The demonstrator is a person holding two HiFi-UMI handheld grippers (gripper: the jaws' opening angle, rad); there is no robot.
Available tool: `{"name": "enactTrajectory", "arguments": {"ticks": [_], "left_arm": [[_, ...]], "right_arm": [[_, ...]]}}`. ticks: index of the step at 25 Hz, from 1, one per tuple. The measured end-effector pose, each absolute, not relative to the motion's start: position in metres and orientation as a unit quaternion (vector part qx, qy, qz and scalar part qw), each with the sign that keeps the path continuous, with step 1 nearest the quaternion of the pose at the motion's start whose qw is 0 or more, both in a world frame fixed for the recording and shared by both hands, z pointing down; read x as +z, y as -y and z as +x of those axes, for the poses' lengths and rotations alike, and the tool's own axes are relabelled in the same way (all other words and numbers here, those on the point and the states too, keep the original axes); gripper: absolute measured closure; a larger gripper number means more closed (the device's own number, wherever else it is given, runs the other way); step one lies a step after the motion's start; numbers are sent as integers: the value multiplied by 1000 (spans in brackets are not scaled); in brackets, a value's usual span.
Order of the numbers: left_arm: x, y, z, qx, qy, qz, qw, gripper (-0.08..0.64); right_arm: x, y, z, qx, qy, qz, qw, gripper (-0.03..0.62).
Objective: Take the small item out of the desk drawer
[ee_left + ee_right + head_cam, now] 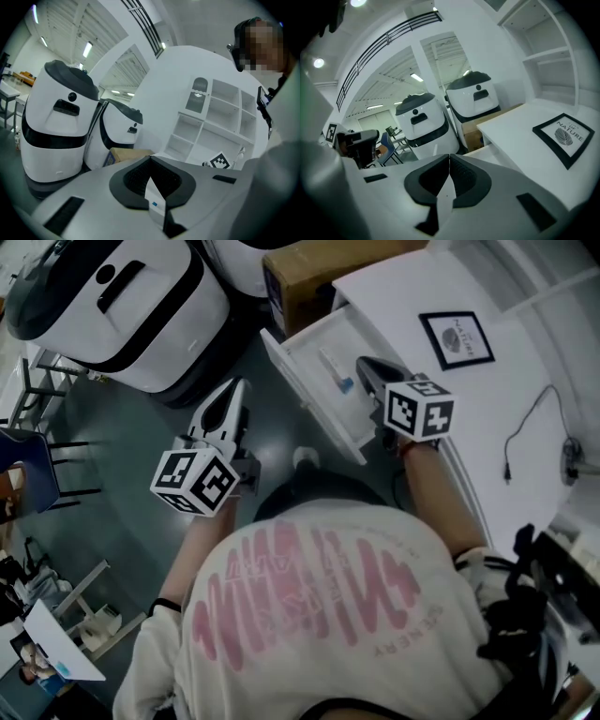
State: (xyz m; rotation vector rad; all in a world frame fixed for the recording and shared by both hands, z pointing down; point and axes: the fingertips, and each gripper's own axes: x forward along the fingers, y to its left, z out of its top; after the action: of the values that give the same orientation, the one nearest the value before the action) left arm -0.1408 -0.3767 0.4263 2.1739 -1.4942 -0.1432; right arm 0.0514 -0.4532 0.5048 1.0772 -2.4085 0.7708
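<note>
My left gripper [234, 395] hangs over the floor in front of the drawer's front panel, and its jaws are closed together with nothing held, as its own view shows [151, 159]. My right gripper [366, 369] is also closed and empty [449, 157]; its tip is over the open drawer [281, 362], just beside the small item [336, 371], which lies inside the drawer near the middle. Behind the drawer is the white desk [422, 287] with a framed picture [457, 338] close to its front edge, and further away a cardboard box [309, 277] and a white robot [131, 306].
</note>
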Motion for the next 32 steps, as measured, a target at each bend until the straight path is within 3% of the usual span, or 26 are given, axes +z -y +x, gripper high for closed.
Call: {"name": "enactTrajectory", "arguments": {"ticks": [16, 17, 18, 19, 32], "left_arm": [[515, 427, -151, 3, 554, 765, 329, 532], [520, 428, -152, 6, 555, 762, 333, 532], [524, 429, -154, 10, 556, 759, 337, 532], [527, 431, -155, 12, 557, 758, 339, 532], [557, 431, -165, 42, 556, 747, 362, 532]], "right_arm": [[635, 509, 31, 347, 831, 327, 285, 564], [642, 510, 31, 351, 829, 324, 290, 525], [648, 511, 30, 355, 827, 322, 294, 429], [654, 512, 30, 359, 825, 319, 298, 394], [712, 516, 19, 356, 796, 298, 388, 408]]}}
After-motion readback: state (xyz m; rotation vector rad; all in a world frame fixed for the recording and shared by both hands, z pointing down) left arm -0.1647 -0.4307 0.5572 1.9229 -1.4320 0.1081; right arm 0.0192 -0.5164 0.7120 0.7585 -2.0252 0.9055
